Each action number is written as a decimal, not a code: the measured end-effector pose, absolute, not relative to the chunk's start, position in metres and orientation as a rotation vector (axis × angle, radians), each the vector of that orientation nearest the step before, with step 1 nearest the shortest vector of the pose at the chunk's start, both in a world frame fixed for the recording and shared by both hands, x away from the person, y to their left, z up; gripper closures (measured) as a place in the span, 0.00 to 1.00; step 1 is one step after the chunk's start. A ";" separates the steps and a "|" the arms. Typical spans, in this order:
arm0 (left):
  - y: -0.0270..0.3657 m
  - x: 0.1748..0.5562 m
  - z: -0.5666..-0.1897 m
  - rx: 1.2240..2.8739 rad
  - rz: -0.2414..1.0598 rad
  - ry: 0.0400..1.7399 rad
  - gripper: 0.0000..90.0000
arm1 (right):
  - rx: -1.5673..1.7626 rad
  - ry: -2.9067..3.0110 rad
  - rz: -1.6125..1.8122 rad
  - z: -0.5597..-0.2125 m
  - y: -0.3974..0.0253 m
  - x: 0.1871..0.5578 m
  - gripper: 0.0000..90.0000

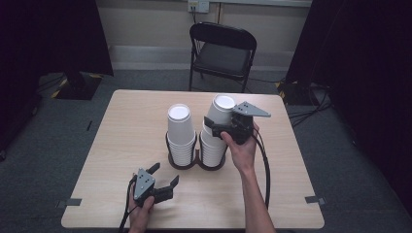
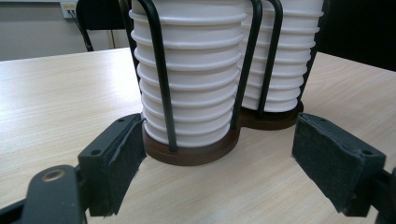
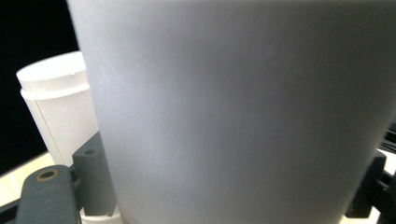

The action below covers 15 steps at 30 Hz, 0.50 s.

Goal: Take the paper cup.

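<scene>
- My right gripper point(image 1: 221, 127) pinches the top cup point(image 1: 221, 109) of the right stack point(image 1: 214, 145); one jaw sits on each side of the cup wall, as the right gripper view shows with the cup point(image 3: 243, 112) between them.
- That cup is upside down, base up, and tilted: its base leans toward 11 o'clock off the stack's upright axis. Its rim looks partly over the cup beneath, though I cannot tell whether it is free.
- The relation that matters: the cup's long axis no longer lines up with the stack below. I judge the next pull should run along the cup's own tilted axis, up and toward 11 o'clock, or the rim may drag the next cup with it.
- The left stack point(image 1: 180, 136) stands just beside, at 9 o'clock from my held cup, so the tilt brings the cup's base nearer that stack's top; they are still apart.
- Both stacks sit in a holder point(image 1: 197, 162) of dark rings and wire uprights near the middle of the worktop point(image 1: 121, 126).
- My left gripper point(image 1: 163, 180) rests near the worktop's near edge, at 7 o'clock from the holder, jaws spread and holding nothing. In the left gripper view the holder base point(image 2: 191, 151) lies straight ahead between the pads point(image 2: 116, 163).
- The right hand is the one on the cup; the left is nearer the holder base and could steady it.
</scene>
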<state>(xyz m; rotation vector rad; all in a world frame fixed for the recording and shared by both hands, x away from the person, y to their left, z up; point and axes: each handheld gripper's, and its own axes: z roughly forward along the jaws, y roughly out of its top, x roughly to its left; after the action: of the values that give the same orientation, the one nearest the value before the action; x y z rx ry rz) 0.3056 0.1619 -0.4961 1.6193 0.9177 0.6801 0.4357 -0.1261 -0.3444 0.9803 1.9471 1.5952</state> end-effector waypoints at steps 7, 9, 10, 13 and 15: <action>0.160 0.305 -0.496 1.633 0.698 0.919 0.18 | 0.991 1.941 1.604 -0.342 -0.127 0.436 0.16; 0.162 0.305 -0.496 1.621 0.693 0.919 0.18 | 0.990 1.940 1.601 -0.341 -0.127 0.436 0.16; 0.162 0.305 -0.496 1.616 0.691 0.918 0.18 | 0.987 1.943 1.601 -0.340 -0.127 0.436 0.16; 0.162 0.304 -0.496 1.605 0.697 0.923 0.17 | 0.990 1.937 1.595 -0.335 -0.126 0.436 0.16; 0.162 0.304 -0.496 1.610 0.715 0.924 0.17 | 0.986 1.941 1.588 -0.331 -0.125 0.435 0.16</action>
<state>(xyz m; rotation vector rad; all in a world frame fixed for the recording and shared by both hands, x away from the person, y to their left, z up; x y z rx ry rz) 0.3039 0.1621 -0.4961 1.6104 0.9237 0.7149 0.4350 -0.1254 -0.3313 0.9860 1.9406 1.5880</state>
